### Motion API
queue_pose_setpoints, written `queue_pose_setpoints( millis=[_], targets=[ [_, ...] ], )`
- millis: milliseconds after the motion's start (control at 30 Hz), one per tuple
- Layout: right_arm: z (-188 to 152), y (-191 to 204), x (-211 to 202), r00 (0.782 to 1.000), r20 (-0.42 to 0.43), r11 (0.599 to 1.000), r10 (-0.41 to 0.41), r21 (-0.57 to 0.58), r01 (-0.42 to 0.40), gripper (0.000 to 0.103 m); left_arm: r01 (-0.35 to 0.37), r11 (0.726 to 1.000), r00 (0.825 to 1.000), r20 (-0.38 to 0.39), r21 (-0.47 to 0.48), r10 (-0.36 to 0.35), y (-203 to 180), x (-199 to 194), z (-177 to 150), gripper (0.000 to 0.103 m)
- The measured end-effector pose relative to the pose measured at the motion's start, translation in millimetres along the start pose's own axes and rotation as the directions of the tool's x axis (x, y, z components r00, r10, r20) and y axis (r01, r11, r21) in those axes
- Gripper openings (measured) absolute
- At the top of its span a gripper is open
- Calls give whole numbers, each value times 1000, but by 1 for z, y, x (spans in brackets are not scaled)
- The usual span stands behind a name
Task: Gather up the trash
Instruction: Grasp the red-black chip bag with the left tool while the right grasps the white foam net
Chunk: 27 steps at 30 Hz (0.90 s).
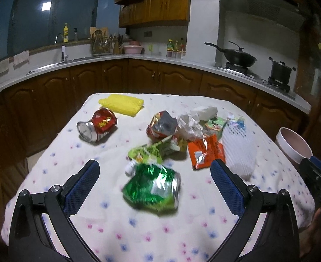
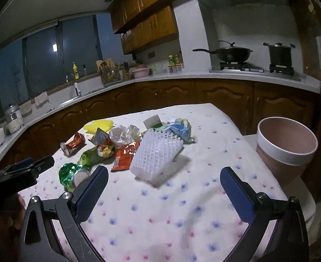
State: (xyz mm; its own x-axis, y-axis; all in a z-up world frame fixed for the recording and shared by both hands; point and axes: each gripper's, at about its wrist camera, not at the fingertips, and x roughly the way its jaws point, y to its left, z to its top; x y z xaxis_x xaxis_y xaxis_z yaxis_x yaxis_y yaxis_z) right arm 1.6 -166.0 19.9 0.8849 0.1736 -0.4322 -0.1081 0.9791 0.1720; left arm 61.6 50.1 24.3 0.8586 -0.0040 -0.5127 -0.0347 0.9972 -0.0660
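Trash lies scattered on a floral-clothed table (image 1: 138, 229). A crushed green can (image 1: 154, 187) lies just ahead of my open left gripper (image 1: 155, 170), between the lines of its fingers but untouched. Farther off are a crushed red can (image 1: 97, 126), an orange wrapper (image 1: 205, 150), crumpled white paper (image 1: 188, 124) and a white foam net (image 1: 239, 148). My right gripper (image 2: 163, 174) is open and empty, with the white foam net (image 2: 156, 155) just beyond its tips. A pink bin (image 2: 285, 148) stands right of the table. The left gripper (image 2: 29, 168) shows at the left edge.
A yellow cloth (image 1: 122, 104) lies at the table's far left. Wooden cabinets and a white counter (image 1: 182, 62) ring the room, with a wok (image 1: 239, 57) and a pot (image 1: 280, 71) on the stove. The pink bin (image 1: 293, 146) sits past the table's right edge.
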Motion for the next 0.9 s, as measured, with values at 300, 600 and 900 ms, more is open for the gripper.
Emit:
queue_pose_setpoints(
  millis=[300, 600, 900],
  targets=[
    [28, 1, 35, 996, -78, 999, 41, 8, -40, 98, 7, 1000, 999, -39, 17, -6, -2, 34, 39, 103],
    [37, -17, 88, 971, -228, 994, 75, 93, -54, 83, -7, 998, 995, -100, 62, 13, -7, 79, 68, 103],
    [36, -26, 125, 944, -317, 990, 90, 135, -49, 67, -52, 993, 977, -200, 104, 72, 0, 136, 83, 86]
  ],
)
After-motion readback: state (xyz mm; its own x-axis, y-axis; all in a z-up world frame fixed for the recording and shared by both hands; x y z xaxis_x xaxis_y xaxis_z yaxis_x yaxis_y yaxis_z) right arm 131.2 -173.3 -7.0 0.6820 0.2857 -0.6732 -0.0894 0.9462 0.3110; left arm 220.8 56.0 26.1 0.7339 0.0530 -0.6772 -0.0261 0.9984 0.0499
